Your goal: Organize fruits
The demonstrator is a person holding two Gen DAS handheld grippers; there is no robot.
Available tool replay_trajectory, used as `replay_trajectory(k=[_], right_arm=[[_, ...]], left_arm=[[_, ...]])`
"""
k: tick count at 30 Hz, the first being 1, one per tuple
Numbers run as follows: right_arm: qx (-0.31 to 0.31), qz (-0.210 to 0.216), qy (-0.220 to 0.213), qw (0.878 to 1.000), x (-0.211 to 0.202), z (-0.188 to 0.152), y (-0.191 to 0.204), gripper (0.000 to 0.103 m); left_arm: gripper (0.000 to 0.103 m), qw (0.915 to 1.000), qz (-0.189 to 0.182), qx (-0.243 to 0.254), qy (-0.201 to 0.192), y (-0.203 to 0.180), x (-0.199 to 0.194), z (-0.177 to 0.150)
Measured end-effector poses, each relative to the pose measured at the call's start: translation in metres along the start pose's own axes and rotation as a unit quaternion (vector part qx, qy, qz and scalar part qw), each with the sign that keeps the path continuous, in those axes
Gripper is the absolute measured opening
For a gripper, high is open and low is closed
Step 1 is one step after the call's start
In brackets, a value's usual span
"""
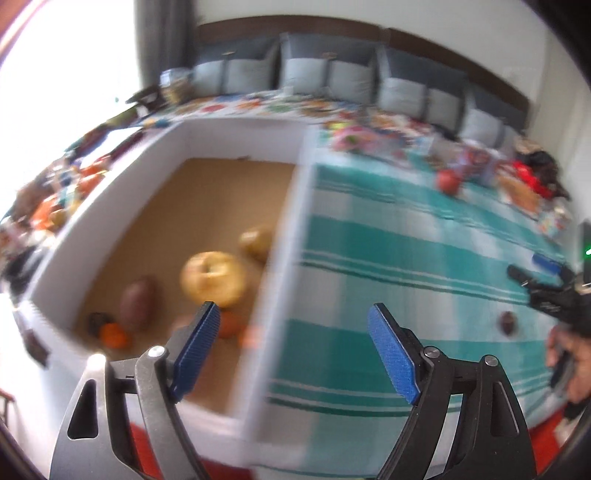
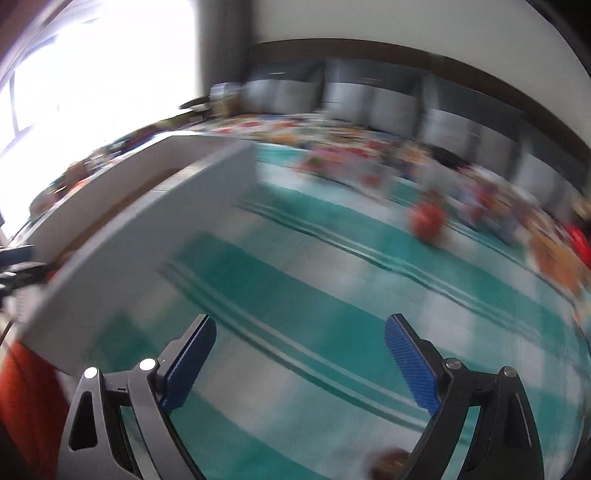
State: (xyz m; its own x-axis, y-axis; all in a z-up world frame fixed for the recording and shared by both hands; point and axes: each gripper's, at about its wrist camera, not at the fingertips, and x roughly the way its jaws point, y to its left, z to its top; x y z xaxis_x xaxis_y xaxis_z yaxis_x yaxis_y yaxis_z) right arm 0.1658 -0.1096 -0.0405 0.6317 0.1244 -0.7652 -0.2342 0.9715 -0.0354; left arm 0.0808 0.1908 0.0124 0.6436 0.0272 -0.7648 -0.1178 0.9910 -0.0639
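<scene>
While both my tongs, left tongs [image 1: 291, 341] and right tongs [image 2: 300, 352], gape empty, teal-striped cloth [image 1: 388, 240] lies beneath; blurred yellow apple [image 1: 212, 273] ahead in the white box [image 1: 280, 236].

A white wall [image 1: 332, 14] is running along the far side, with a dark wooden rail [image 1: 295, 26] crossing it. Grey cushions [image 1: 306, 74] are lining up beneath the rail on a long bench. A window [image 1: 66, 74] at far left is letting in glaring daylight beside a grey curtain [image 1: 166, 33]. Both views are showing motion blur.
</scene>
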Motion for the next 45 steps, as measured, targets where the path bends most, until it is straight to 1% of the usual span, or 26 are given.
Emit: replay_trajectory(k=[2, 4, 6, 7, 9, 10, 11, 13, 15, 16, 18, 19, 21, 26, 27, 28, 30, 31, 32, 34, 37, 38, 40, 41, 43, 45], right_arm=[[0.054, -0.068, 0.019, 0.996, 0.002, -0.037, -0.06, 0.095], [0.088, -0.108, 0.039, 0.989, 0.002, -0.064, -0.1, 0.095], [0.114, -0.13, 0.058, 0.983, 0.003, -0.091, -0.13, 0.095], [0.119, -0.134, 0.064, 0.982, 0.004, -0.099, -0.139, 0.095], [0.126, -0.139, 0.072, 0.98, 0.006, -0.113, -0.149, 0.095], [0.13, -0.142, 0.074, 0.979, 0.007, -0.118, -0.153, 0.095], [0.14, -0.141, 0.072, 0.977, 0.007, -0.124, -0.156, 0.095], [0.162, -0.131, 0.065, 0.976, 0.004, -0.136, -0.161, 0.097], [0.18, -0.126, 0.068, 0.973, 0.005, -0.139, -0.167, 0.1], [0.186, -0.123, 0.071, 0.972, 0.007, -0.138, -0.168, 0.103], [0.181, -0.13, 0.072, 0.972, 0.009, -0.138, -0.166, 0.103], [0.179, -0.132, 0.072, 0.972, 0.01, -0.138, -0.166, 0.103], [0.182, -0.13, 0.071, 0.972, 0.009, -0.142, -0.167, 0.103], [0.183, -0.129, 0.071, 0.972, 0.008, -0.143, -0.168, 0.103], [0.183, -0.129, 0.071, 0.972, 0.008, -0.143, -0.168, 0.103], [0.184, -0.129, 0.07, 0.972, 0.008, -0.143, -0.168, 0.103], [0.183, -0.129, 0.07, 0.972, 0.008, -0.143, -0.168, 0.103], [0.183, -0.129, 0.07, 0.972, 0.008, -0.143, -0.168, 0.103], [0.183, -0.129, 0.07, 0.972, 0.008, -0.143, -0.168, 0.103], [0.183, -0.13, 0.071, 0.972, 0.008, -0.143, -0.168, 0.103], [0.183, -0.129, 0.07, 0.972, 0.008, -0.143, -0.168, 0.103], [0.183, -0.129, 0.07, 0.972, 0.008, -0.143, -0.168, 0.103], [0.183, -0.13, 0.071, 0.972, 0.008, -0.143, -0.168, 0.103], [0.183, -0.129, 0.07, 0.972, 0.008, -0.143, -0.168, 0.103], [0.183, -0.129, 0.07, 0.972, 0.008, -0.143, -0.168, 0.103], [0.183, -0.129, 0.07, 0.972, 0.008, -0.143, -0.168, 0.103]], left_arm=[[0.087, 0.9994, -0.026, 0.023, -0.001, -0.031, 0.004, -0.004], [0.087, 0.997, -0.053, 0.057, 0.009, -0.065, 0.015, -0.01], [0.087, 0.9927, -0.079, 0.09, 0.015, -0.097, 0.03, -0.019], [0.087, 0.9901, -0.093, 0.104, 0.018, -0.111, 0.041, -0.025], [0.087, 0.9847, -0.13, 0.113, 0.027, -0.131, 0.062, -0.037], [0.087, 0.9825, -0.143, 0.114, 0.034, -0.138, 0.074, -0.042], [0.087, 0.9814, -0.144, 0.119, 0.044, -0.146, 0.087, -0.047], [0.087, 0.9817, -0.121, 0.134, 0.06, -0.163, 0.108, -0.054], [0.087, 0.9815, -0.103, 0.148, 0.065, -0.173, 0.124, -0.057], [0.088, 0.9811, -0.094, 0.155, 0.067, -0.176, 0.13, -0.059], [0.096, 0.9807, -0.08, 0.174, 0.038, -0.181, 0.132, -0.065], [0.096, 0.9816, -0.082, 0.169, 0.032, -0.179, 0.133, -0.067], [0.097, 0.982, -0.086, 0.164, 0.036, -0.174, 0.133, -0.066], [0.096, 0.9804, -0.089, 0.17, 0.045, -0.176, 0.127, -0.069], [0.096, 0.9802, -0.095, 0.167, 0.048, -0.178, 0.124, -0.071], [0.096, 0.9788, -0.112, 0.164, 0.051, -0.181, 0.119, -0.073], [0.096, 0.9731, -0.146, 0.171, 0.049, -0.194, 0.11, -0.076], [0.096, 0.9679, -0.164, 0.185, 0.046, -0.207, 0.104, -0.077], [0.096, 0.9638, -0.173, 0.198, 0.047, -0.217, 0.102, -0.078], [0.096, 0.9514, -0.195, 0.232, 0.052, -0.246, 0.099, -0.077], [0.096, 0.9387, -0.21, 0.268, 0.055, -0.276, 0.101, -0.078], [0.096, 0.9374, -0.206, 0.275, 0.056, -0.282, 0.103, -0.079], [0.096, 0.9395, -0.186, 0.281, 0.059, -0.291, 0.112, -0.08], [0.096, 0.9427, -0.178, 0.275, 0.062, -0.293, 0.117, -0.078], [0.096, 0.9464, -0.179, 0.261, 0.063, -0.295, 0.121, -0.074], [0.095, 0.948, -0.183, 0.255, 0.056, -0.297, 0.123, -0.072]])
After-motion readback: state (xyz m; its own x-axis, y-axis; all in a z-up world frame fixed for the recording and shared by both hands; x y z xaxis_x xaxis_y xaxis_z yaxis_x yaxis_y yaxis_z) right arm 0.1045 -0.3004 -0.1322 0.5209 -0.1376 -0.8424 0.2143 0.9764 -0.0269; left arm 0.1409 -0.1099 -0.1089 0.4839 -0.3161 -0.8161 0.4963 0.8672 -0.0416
